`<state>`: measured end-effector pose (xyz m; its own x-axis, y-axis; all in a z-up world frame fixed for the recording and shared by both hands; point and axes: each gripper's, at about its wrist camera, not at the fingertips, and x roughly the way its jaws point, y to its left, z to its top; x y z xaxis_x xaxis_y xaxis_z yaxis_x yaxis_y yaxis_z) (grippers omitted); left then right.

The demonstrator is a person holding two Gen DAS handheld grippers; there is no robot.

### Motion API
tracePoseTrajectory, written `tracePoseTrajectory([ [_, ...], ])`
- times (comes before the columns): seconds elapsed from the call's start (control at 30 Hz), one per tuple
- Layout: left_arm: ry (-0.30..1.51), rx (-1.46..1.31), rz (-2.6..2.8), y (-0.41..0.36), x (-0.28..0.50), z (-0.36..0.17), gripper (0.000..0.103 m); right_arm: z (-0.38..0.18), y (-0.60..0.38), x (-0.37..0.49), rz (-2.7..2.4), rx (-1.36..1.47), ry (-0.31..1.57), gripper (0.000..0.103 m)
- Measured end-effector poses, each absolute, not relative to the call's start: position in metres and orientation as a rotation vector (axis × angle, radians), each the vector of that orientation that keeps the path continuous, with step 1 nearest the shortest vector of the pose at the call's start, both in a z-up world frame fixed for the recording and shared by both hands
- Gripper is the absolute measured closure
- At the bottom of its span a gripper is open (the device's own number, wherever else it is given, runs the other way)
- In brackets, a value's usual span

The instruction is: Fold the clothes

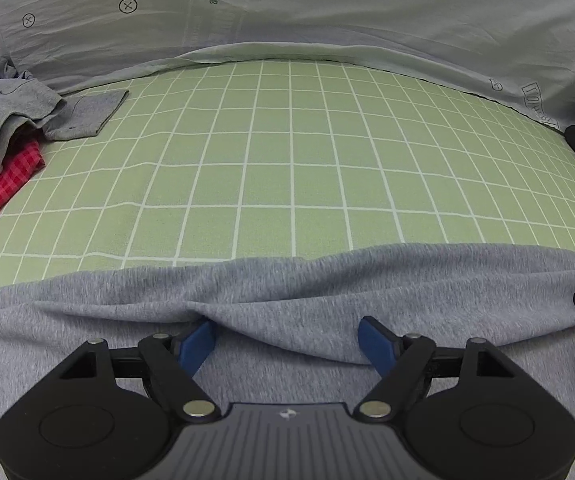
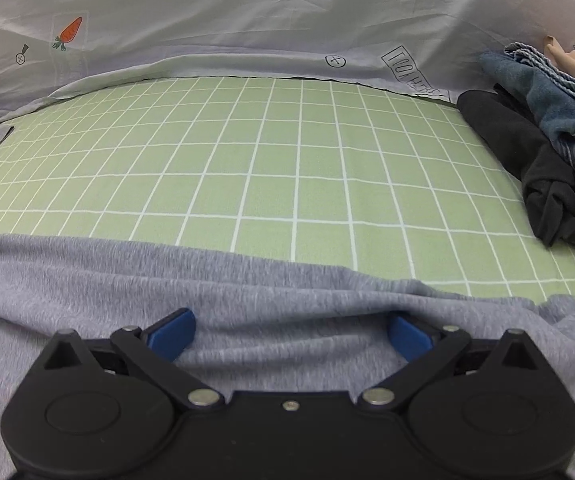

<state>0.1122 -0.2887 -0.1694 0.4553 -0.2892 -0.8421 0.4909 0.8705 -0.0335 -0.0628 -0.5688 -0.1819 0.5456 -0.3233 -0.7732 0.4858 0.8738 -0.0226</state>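
Directly under both my tools lies the heather-grey knit garment (image 1: 287,292), spread along the near edge of the bed, its long axis running left to right across my view. My left gripper (image 1: 287,340) stands wide open, its blue fingers (image 1: 199,344) pushed under a raised fold of the cloth but not closed on it. My right gripper (image 2: 291,332) is equally wide, holding nothing, with the same fold ahead of it. Both are equally near. Beyond is the green checked bed sheet (image 1: 287,160); a grey and red clothes heap (image 1: 7,120) lies at the far left corner, and dark clothes (image 2: 547,160) along the right edge.
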Motion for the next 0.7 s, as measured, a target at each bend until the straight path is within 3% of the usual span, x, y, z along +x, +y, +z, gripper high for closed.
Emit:
tracePoseTrajectory([
  [0.27, 0.977, 0.186, -0.444, -0.292, 0.136, -0.164, 0.022, -0.174, -0.584, -0.047, -0.536, 0.230, 0.815, 0.000],
  [0.7, 1.003, 0.247, -0.533, -0.288, 0.081, -0.167, 0.016, -0.185, -0.564, -0.096, -0.541, 0.256, 0.859, 0.000],
])
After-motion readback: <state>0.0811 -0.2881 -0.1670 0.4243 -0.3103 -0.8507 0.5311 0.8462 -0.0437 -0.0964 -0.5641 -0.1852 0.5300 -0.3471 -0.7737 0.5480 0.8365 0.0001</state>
